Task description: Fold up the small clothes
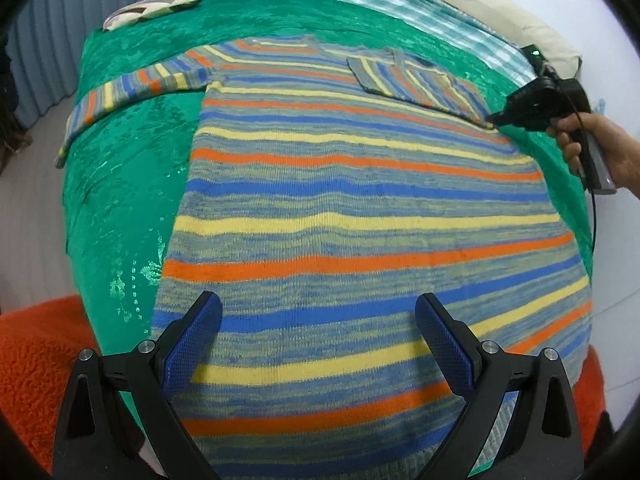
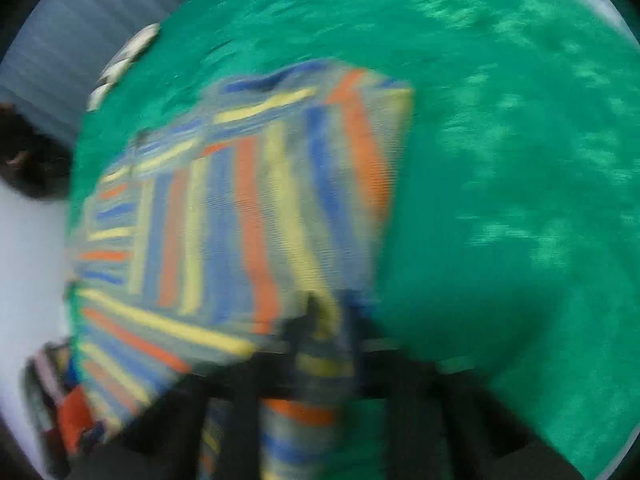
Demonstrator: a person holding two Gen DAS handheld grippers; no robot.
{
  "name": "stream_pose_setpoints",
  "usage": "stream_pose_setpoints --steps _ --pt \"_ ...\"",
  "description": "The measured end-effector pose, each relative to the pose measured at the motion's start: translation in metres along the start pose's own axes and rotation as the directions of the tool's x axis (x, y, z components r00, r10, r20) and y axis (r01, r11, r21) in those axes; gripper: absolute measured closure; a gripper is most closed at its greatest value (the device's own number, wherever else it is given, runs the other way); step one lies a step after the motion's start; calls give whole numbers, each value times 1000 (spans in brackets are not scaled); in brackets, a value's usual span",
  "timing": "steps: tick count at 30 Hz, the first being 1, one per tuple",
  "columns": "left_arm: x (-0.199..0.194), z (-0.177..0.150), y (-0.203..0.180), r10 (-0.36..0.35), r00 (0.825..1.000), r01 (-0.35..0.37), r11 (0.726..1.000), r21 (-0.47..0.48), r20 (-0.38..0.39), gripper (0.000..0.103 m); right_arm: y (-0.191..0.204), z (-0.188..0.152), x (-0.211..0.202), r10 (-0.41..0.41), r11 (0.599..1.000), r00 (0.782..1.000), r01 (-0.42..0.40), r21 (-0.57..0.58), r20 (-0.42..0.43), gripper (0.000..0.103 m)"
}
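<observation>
The striped sweater (image 1: 360, 208) lies spread flat on a bed covered by a shiny green bedspread (image 1: 132, 184), its bands of orange, yellow and blue running across the body. One sleeve (image 1: 132, 92) stretches out sideways over the green cloth, while the other sleeve (image 1: 420, 80) is folded in across the chest. The left gripper (image 1: 318, 320) hovers over the lower part of the sweater with its blue-padded fingers (image 1: 192, 344) wide apart and nothing between them. At the sweater's far side edge the right gripper (image 1: 494, 120) is down at the cloth, a bare hand (image 1: 588, 140) wrapped around its handle and a black cable trailing from it. The right wrist view is badly blurred, but striped knit runs right into the fingers (image 2: 308, 328) there, which appear clamped on the folded sleeve's end (image 2: 320, 364). Near the head of the bed a checked blanket (image 1: 420, 12) lies beside a cream pillow (image 1: 480, 4), a patterned cushion (image 1: 156, 6) sits at the far corner, and an orange fleecy cloth (image 1: 36, 368) shows at the near edge.
</observation>
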State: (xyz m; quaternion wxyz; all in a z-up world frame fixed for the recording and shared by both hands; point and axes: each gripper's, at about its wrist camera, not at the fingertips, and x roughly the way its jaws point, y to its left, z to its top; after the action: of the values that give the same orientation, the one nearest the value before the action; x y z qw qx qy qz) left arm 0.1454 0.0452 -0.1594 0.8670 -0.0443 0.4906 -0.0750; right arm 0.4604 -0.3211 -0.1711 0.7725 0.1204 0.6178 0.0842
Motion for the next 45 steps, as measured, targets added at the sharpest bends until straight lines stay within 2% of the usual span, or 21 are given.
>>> stream_pose_setpoints --steps 2,4,8,10,11,12,14,15,16,18,20,22,24,26,29,31,34,37,41,43,45 --pt "0 1 1 -7 1000 7 1000 -6 3 5 6 -6 -22 -41 999 997 43 -25 63 91" --pt "0 1 1 -10 1000 10 1000 -5 5 5 19 -20 -41 50 996 996 -45 -74 77 88" --pt "1 1 -3 -9 1000 9 1000 9 3 5 42 -65 -48 218 964 974 -224 -141 -59 84" --pt "3 -3 -6 3 1000 -2 999 40 -15 5 39 -96 -34 74 978 989 -97 -184 -127 85" --pt "3 -7 -8 18 1000 -16 998 59 -22 5 30 -105 -33 1 983 993 -23 -183 -116 98" --pt "2 -9 -10 28 999 -26 997 74 -20 5 20 -112 -41 -19 987 997 7 -158 -73 103" --pt "-4 -13 -11 20 1000 -20 996 87 -2 5 13 -123 -63 -113 986 994 113 -120 3 92" --pt "-10 -15 -11 1 1000 -2 996 90 12 5 15 -132 -78 -103 987 994 107 -117 40 92" --pt "-13 -16 -11 -12 1000 10 995 96 23 5 20 -146 -94 -29 992 998 35 -122 55 92" --pt "-18 -19 -12 -20 999 16 993 113 33 5 33 -171 -110 42 991 998 -36 -132 45 87" --pt "-16 -23 -14 -18 1000 16 992 124 16 5 44 -205 -115 99 984 995 -97 -148 10 85" --pt "-8 -30 -15 -20 998 28 990 141 -53 5 42 -246 -104 128 985 990 -134 -111 -60 84" --pt "-11 -36 -19 3 999 6 984 179 -51 5 33 -279 -89 109 992 986 -115 -42 -129 84" --pt "-16 -40 -21 -3 999 13 981 194 -53 5 21 -309 -99 120 993 987 -118 26 -110 85" --pt "-18 -40 -19 -23 997 35 985 166 -73 5 28 -333 -119 -2 1000 995 0 -20 -99 84" --pt "-21 -36 -17 -31 996 43 987 153 -81 5 35 -335 -133 -28 999 998 26 -40 -50 84" --pt "-35 -20 -4 -66 997 70 994 83 -46 5 56 -331 -153 16 999 998 -14 -34 65 81" --pt "-47 4 29 -91 996 90 996 -26 -8 5 84 -320 -155 55 997 984 -45 -60 171 56" --pt "-55 44 115 -43 997 54 974 -220 58 5 127 -305 -126 67 992 985 -49 -116 158 55" --pt "-54 62 180 0 996 32 931 -365 86 5 136 -307 -118 68 988 987 -47 -146 147 55" --pt "-48 71 246 19 994 41 846 -532 108 5 138 -313 -112 75 986 989 -54 -158 130 55"
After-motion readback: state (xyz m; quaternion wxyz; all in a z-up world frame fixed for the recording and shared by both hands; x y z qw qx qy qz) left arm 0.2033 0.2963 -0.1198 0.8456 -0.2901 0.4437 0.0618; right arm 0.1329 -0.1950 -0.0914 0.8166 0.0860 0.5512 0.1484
